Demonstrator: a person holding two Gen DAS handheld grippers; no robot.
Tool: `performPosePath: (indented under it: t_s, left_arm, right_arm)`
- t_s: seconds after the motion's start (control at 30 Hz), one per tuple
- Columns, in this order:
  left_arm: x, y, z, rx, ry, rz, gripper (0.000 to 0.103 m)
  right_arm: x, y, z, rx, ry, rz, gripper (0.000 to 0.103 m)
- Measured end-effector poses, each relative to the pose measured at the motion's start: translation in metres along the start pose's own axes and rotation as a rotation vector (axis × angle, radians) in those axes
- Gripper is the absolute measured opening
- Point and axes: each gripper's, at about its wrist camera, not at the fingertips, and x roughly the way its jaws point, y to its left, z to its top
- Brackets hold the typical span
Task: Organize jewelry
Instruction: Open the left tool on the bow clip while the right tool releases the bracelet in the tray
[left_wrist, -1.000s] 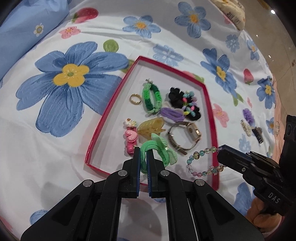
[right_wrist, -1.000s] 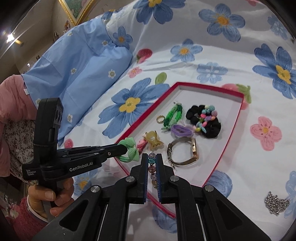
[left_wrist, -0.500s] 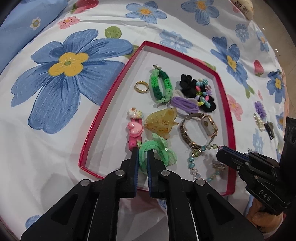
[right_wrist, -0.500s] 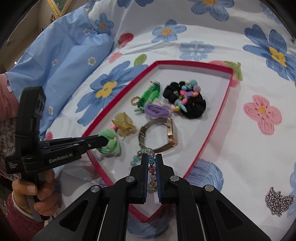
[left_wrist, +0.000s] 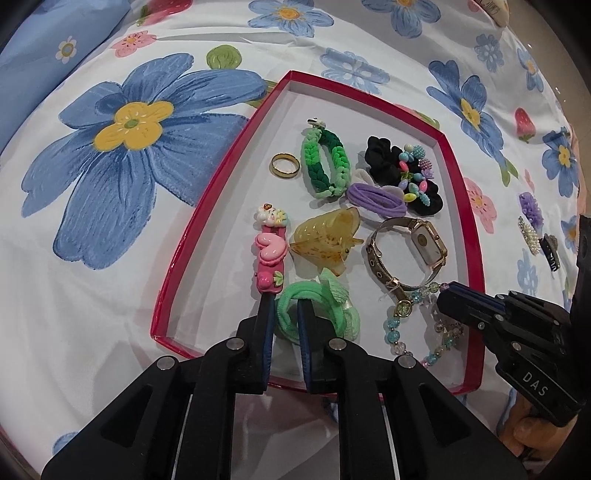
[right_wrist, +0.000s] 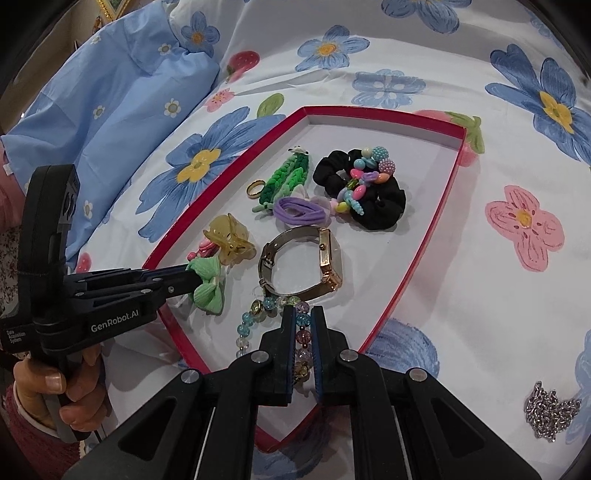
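Two grippers are down at the near edge of the red tray (left_wrist: 207, 206), which sits on a floral bedsheet (left_wrist: 110, 295), so biggest thing first: the tray is crowded and nearly every item touches a neighbour.

The left gripper (left_wrist: 284, 317) has just been easing its jaws apart, and the green hair tie (left_wrist: 332, 314) sits between them on the tray floor; one blue pad now pokes through its loop, so I'd say it's let go rather than pinched. It's soft, light and squashy, so grab the elastic band, not the bow.

The right gripper (right_wrist: 303, 325) is nearly closed and clamped on the beaded bracelet (right_wrist: 255, 314), whose free end lies on the tray just ahead and left of its tips. Beads look hard and slippery on a floppy string, so pinch across one bead and expect the rest to trail.

Right ahead of the bracelet is the gold watch (right_wrist: 325, 258), touching it, which could snag. The pink clip (left_wrist: 269, 254) lies just left of the left fingertips, and the amber claw clip (left_wrist: 325, 240) is straight ahead.

Outside the tray, a silver chain (right_wrist: 550, 413) waits off to the right gripper's right.
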Motion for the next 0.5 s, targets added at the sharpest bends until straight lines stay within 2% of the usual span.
performPosePath:
  t_s: [0.1, 0.2, 0.37, 0.5]
  left_arm:
    - [0.0002, -0.0007, 0.0007, 0.002, 0.001, 0.005, 0.013]
    - [-0.0002, -0.0011, 0.0008, 0.000, -0.001, 0.007, 0.022]
    - [-0.0004, -0.0008, 0.0012, -0.002, -0.001, 0.013, 0.026]
    - [-0.0008, 0.0005, 0.0008, -0.006, -0.004, 0.009, 0.036]
  right_arm:
    - [0.0013, 0.0003, 0.0016, -0.003, 0.004, -0.002, 0.008]
    - [0.0015, 0.0004, 0.0019, -0.003, 0.005, -0.003, 0.008]
    - [0.0019, -0.0005, 0.0039, -0.003, 0.006, -0.007, 0.009]
    - [0.0016, -0.0010, 0.0042, 0.002, 0.008, -0.002, 0.009]
